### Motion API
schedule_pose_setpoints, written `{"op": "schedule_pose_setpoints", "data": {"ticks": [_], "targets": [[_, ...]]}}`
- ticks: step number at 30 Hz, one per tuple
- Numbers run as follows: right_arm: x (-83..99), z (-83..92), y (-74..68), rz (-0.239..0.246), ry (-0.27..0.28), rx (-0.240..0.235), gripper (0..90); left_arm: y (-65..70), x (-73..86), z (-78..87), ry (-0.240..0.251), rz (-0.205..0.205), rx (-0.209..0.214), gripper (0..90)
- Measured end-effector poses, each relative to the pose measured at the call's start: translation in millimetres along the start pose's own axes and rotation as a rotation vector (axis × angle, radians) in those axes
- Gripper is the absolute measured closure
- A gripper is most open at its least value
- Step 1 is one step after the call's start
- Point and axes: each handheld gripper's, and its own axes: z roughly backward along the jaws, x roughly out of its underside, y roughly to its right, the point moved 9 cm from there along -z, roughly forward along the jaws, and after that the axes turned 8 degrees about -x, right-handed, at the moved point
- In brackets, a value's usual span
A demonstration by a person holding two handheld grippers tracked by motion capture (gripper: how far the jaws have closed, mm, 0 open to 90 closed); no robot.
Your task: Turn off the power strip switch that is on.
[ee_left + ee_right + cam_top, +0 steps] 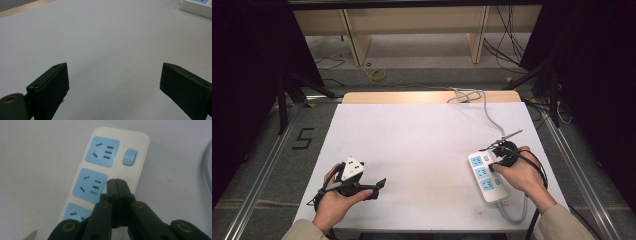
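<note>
A white power strip (486, 176) with blue socket faces lies at the table's right side, its grey cable running off the front. My right gripper (493, 165) is shut, jaws pressed together with nothing between them. In the right gripper view its closed tips (116, 182) hover over the power strip (110, 170) beside the middle socket, below the blue switch (130, 157). My left gripper (381, 184) rests at the front left on the white sheet, pointing right. Its jaws stand wide apart around bare table (113, 75). A corner of the power strip (196, 6) appears far off.
The table (422, 140) is covered by a white sheet with a wooden strip at its far edge. A grey cable (486, 107) snakes from the back edge toward the strip. Metal rails and dark stands flank the table.
</note>
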Motion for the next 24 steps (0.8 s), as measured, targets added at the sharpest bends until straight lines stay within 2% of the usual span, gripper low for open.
{"op": "schedule_pose_setpoints", "data": {"ticks": [24], "targets": [[1.8, -5.1, 4.0, -0.016, -0.046, 0.013, 90.0, 0.6, -0.1, -0.1, 0.001, 0.001, 0.001, 8.2]]}}
